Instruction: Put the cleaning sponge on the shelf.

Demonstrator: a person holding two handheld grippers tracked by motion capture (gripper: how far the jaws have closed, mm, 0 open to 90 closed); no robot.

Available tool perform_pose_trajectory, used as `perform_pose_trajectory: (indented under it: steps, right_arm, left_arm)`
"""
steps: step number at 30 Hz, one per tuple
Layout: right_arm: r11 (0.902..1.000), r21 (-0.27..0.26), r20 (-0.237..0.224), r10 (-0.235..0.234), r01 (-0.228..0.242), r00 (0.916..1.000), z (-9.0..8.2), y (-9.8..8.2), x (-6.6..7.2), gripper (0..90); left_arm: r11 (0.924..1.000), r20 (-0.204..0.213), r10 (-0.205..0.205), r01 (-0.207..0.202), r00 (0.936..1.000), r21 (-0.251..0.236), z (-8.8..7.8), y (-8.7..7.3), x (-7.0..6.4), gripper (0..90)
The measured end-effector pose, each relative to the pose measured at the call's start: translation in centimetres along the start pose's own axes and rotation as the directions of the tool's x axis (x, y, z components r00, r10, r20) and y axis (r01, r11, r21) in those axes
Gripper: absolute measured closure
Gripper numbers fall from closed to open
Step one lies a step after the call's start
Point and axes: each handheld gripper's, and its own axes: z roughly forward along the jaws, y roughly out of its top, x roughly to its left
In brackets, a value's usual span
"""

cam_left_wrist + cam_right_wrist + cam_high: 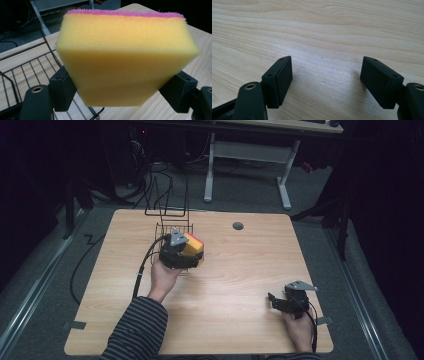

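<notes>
1. My left hand-held gripper (117,97) is clamped on a yellow sponge (125,57) with a pink scrub face. In the high view it sits left of centre, just at the near edge of the black wire rack (172,227).

2. In the left gripper view the jaws pinch only the lower part of the sponge, and most of the block stands proud above them. I'd judge that foam this soft could bow or rock in such a low grip, and a quick turn of my wrist might let it twist loose.

3. The rack's thin wires (22,67) lie at the lower left of the left gripper view, close under the sponge. If I lower it carelessly, a corner could catch on a wire, or a jaw could snag between two of them and drag the light rack across the counter (240,270).

4. I cannot tell from these views whether the sponge is over the rack's basket or just beside it, so letting go now might drop it on the wood.

5. My right hand-held gripper (325,82) is spread wide and empty, low over bare wood at the lower right of the high view. It is well apart from the rack, so it cannot steady the rack if it slides.

6. The left cable (142,270) trails along the counter beside my forearm and could tug as I reach forward.
</notes>
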Motion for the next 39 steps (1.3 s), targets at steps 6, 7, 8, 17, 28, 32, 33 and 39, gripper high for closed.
perform_pose_trajectory:
  steps: [6, 7, 8, 17, 28, 32, 33, 39]
  right_arm:
    - [1.0, 0.0, 0.0, 0.0, 0.0, 1.0, 0.0, 0.0, 0.0, 26.3]
    - [1.0, 0.0, 0.0, 0.0, 0.0, 1.0, 0.0, 0.0, 0.0, 26.3]
    - [1.0, 0.0, 0.0, 0.0, 0.0, 1.0, 0.0, 0.0, 0.0, 26.3]
    - [1.0, 0.0, 0.0, 0.0, 0.0, 1.0, 0.0, 0.0, 0.0, 26.2]
    - [1.0, 0.0, 0.0, 0.0, 0.0, 1.0, 0.0, 0.0, 0.0, 26.3]
    - [1.0, 0.0, 0.0, -0.001, 0.001, 1.0, 0.0, 0.0, 0.0, 26.3]
    - [1.0, 0.0, 0.001, -0.001, 0.001, 1.0, 0.0, 0.0, 0.0, 26.3]
    - [1.0, 0.0, 0.001, -0.001, 0.001, 1.0, 0.0, 0.0, 0.0, 26.3]
  left_arm:
    - [1.0, -0.015, -0.004, 0.004, 0.9999, 0.004, -0.8, -0.3, 0.8, 24.1]
    - [1.0, -0.015, -0.004, 0.004, 0.9999, 0.004, -0.8, -0.3, 0.8, 24.1]
    - [1.0, -0.018, -0.002, 0.002, 0.9998, 0.007, -1.0, -0.3, 1.0, 24.1]
    - [0.9999, -0.057, 0.006, -0.005, 0.9984, 0.013, -1.7, -0.7, 2.2, 24.1]
    - [0.9995, -0.099, -0.026, 0.028, 0.9947, 0.015, -1.8, -1.2, 3.9, 24.1]
    - [0.9992, -0.118, -0.032, 0.034, 0.9925, 0.02, -1.5, -1.3, 4.6, 24.1]
    - [0.9992, -0.118, -0.032, 0.034, 0.9925, 0.02, -1.5, -1.3, 4.6, 24.1]
    - [0.9971, -0.142, -0.06, 0.066, 0.9881, 0.038, 0.1, -1.6, 6.0, 24.1]
